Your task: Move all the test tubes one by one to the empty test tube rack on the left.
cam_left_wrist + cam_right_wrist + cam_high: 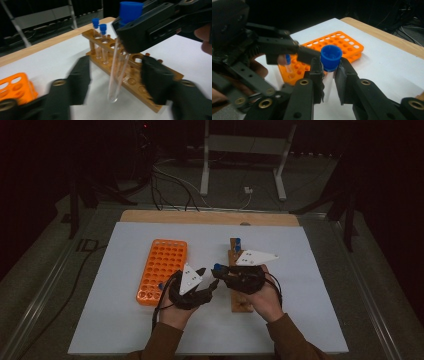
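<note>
Two grippers on one test tube [116, 72] here: my right gripper [329, 72] clamps it under the blue cap, hanging over the wooden rack [130, 75]; left gripper [115, 82] half-open around it (not touching) — center before squeezing.

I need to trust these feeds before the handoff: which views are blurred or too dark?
High view: dim but sharp, with the room behind black. Left gripper view: its own fingers smear with motion, while the clear tube stays readable. Right gripper view: blue cap crisp, left gripper slightly soft.
</note>
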Motion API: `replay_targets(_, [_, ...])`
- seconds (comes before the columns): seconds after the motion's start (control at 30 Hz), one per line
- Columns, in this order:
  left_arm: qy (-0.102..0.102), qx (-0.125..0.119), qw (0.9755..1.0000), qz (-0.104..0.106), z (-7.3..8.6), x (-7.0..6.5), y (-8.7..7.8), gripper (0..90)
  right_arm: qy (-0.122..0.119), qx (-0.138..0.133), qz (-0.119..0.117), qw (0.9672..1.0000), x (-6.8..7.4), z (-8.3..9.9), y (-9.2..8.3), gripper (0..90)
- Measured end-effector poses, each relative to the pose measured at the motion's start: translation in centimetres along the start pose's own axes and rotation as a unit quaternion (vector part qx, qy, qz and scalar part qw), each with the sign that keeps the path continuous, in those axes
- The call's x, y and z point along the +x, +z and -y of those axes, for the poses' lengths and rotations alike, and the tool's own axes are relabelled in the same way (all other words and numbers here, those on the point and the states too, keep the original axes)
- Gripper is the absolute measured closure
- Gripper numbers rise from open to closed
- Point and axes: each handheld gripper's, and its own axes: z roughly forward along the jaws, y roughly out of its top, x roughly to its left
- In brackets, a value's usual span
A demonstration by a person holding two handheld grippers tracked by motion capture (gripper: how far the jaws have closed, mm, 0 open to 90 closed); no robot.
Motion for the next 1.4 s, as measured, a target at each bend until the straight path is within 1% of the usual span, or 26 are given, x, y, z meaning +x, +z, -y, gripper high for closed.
replay_targets(0.07, [0.002,0.003,1.0000,-0.004,0.0,0.0,0.1,57.5,-0.001,0.001,-0.003,1.0000,0.1,-0.1,0.1,77.3])
replay_targets(0.17, [-0.001,0.006,1.0000,0.001,0.0,0.2,0.1,66.6,0.000,0.002,-0.007,1.0000,0.2,-0.1,0.3,77.3])
replay_targets(0.23, [0.004,0.009,0.9999,0.007,0.1,0.2,0.1,72.3,-0.001,0.003,-0.006,1.0000,0.3,-0.1,0.3,77.3])
replay_targets(0.33, [0.011,0.013,0.9998,0.007,0.1,0.0,0.2,76.3,0.000,0.004,-0.007,1.0000,0.2,-0.1,0.4,77.2])
replay_targets(0.4, [0.010,0.014,0.9998,0.008,0.1,0.0,0.2,76.8,0.002,0.005,-0.008,1.0000,0.2,0.0,0.4,76.4])
replay_targets(0.43, [0.008,0.016,0.9998,0.008,0.1,0.1,0.2,76.9,0.006,0.003,-0.009,0.9999,0.1,0.0,0.4,73.1])
replay_targets(0.5, [0.004,0.019,0.9998,0.007,0.2,0.2,0.3,77.0,0.017,-0.005,-0.017,0.9997,-0.2,0.0,0.3,62.1])
replay_targets(0.6, [-0.003,0.019,0.9998,0.009,0.4,0.5,0.1,77.1,0.019,-0.016,-0.013,0.9996,-0.5,-0.1,-0.1,46.0])
replay_targets(0.7, [-0.013,0.017,0.9997,0.011,0.7,0.8,-0.2,77.1,0.022,-0.018,0.008,0.9996,-0.7,-0.1,-0.5,29.6])
replay_targets(0.8, [-0.023,0.011,0.9996,0.014,0.9,1.1,-0.7,77.1,0.027,-0.017,0.029,0.9991,-0.9,0.0,-0.6,15.6])
replay_targets(0.83, [-0.022,0.011,0.9996,0.015,1.0,1.1,-0.8,77.1,0.031,-0.018,0.036,0.9987,-1.0,0.1,-0.7,14.7])
replay_targets(0.87, [-0.022,0.011,0.9996,0.016,1.1,1.2,-1.0,77.1,0.032,-0.019,0.036,0.9986,-1.2,0.1,-0.7,13.2])
replay_targets(0.93, [-0.023,0.011,0.9995,0.018,1.2,1.3,-1.2,77.0,0.035,-0.020,0.039,0.9984,-1.4,0.3,-0.7,5.8])
replay_targets(0.97, [-0.025,0.009,0.9994,0.021,1.3,1.5,-1.3,77.1,0.036,-0.020,0.043,0.9982,-1.6,0.4,-0.7,3.7])
replay_targets(1.07, [-0.028,0.008,0.9992,0.028,1.5,1.8,-1.8,77.0,0.037,-0.014,0.054,0.9977,-1.9,0.6,-0.7,1.7])
replay_targets(1.1, [-0.029,0.007,0.9990,0.032,1.6,1.8,-2.0,77.0,0.039,-0.012,0.062,0.9973,-2.0,0.6,-0.7,1.4])
replay_targets(1.17, [-0.030,0.005,0.9987,0.040,1.7,2.0,-2.4,77.0,0.042,-0.013,0.065,0.9969,-2.2,0.8,-0.8,0.2])
replay_targets(1.23, [-0.033,0.003,0.9984,0.045,1.8,2.2,-2.9,77.0,0.046,-0.015,0.074,0.9961,-2.4,0.9,-0.9,0.2])
replay_targets(1.4, [-0.035,0.002,0.9983,0.046,2.3,2.6,-4.0,77.0,0.049,-0.015,0.080,0.9955,-2.8,1.2,-1.0,0.1])
